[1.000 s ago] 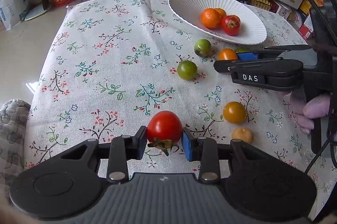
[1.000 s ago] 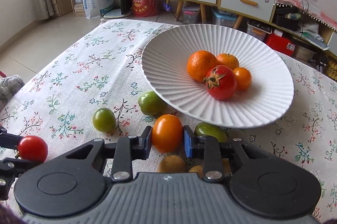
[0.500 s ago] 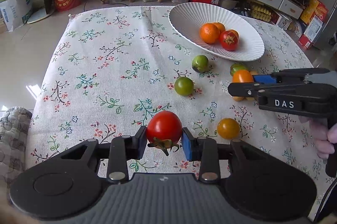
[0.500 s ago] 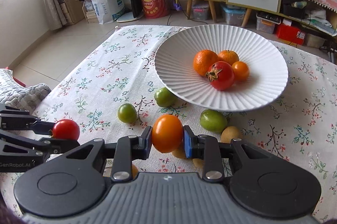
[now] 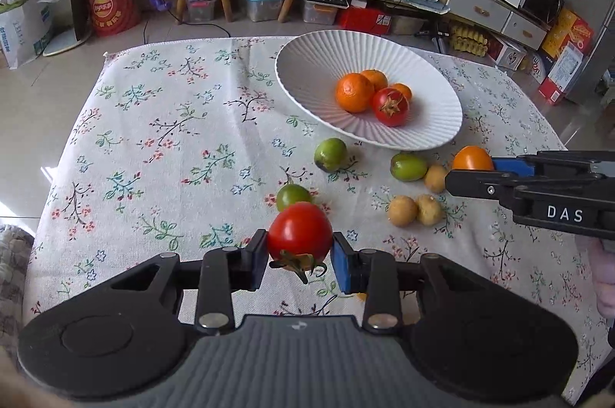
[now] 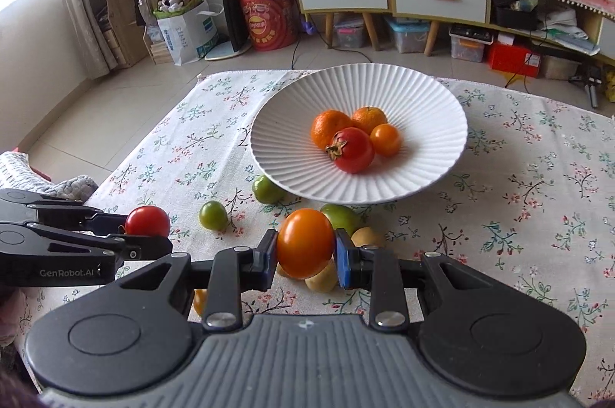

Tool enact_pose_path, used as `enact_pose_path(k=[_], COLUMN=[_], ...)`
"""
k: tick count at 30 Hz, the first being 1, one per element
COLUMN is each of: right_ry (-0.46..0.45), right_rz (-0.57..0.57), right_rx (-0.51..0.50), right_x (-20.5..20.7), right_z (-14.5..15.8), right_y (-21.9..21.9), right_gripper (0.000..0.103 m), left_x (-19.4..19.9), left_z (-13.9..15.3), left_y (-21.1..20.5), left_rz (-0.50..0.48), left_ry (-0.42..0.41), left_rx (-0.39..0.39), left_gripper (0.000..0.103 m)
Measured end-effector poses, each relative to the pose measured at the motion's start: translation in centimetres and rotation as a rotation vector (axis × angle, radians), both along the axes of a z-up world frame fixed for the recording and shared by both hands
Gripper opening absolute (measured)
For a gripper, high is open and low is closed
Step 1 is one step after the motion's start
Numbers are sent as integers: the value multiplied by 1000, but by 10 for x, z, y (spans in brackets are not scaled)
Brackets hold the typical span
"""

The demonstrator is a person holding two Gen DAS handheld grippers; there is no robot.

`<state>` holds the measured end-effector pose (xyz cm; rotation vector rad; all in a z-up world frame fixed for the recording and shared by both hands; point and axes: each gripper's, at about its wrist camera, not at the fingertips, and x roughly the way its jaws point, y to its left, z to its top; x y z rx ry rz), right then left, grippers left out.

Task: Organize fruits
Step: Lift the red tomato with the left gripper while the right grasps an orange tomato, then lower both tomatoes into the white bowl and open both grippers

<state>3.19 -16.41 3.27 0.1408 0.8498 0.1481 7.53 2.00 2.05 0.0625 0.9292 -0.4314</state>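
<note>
My left gripper [image 5: 300, 258] is shut on a red tomato [image 5: 300, 235] and holds it above the floral tablecloth, short of the white ribbed plate [image 5: 319, 62]. My right gripper [image 6: 306, 258] is shut on an orange tomato [image 6: 305, 242], also raised in front of the plate [image 6: 430, 100]. The plate holds two oranges, a red tomato [image 6: 351, 150] and a small orange tomato. Each gripper shows in the other's view: the right gripper [image 5: 461, 173] at the right, the left gripper [image 6: 153, 235] at the left.
Loose on the cloth in front of the plate lie three green fruits [image 5: 330, 154] [image 5: 293, 196] [image 5: 408, 166] and three small yellow-brown fruits [image 5: 402, 211]. Cabinets, boxes and a red bucket [image 5: 111, 0] stand on the floor beyond the table's far edge.
Both grippers have risen and drawn back from the cloth with their tomatoes still held. The plate now sits farther ahead in both views.
</note>
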Motion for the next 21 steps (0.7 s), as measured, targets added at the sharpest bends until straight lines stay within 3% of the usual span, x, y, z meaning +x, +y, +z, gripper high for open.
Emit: enact_pose_path(k=[14,21], right_ry=[-55,-49], right_rz=[-104,-151], right_rx=[37,79], right_x=[27,42], right_z=[2,-3], right_y=[-31,-45], right_gripper=[27,27], left_x=[33,51], left_z=[7,1], left_y=[-48,-66], left_rz=[56,65], left_ry=[-85,-129], left_rx=[-83,-72], left_gripper=[31,31])
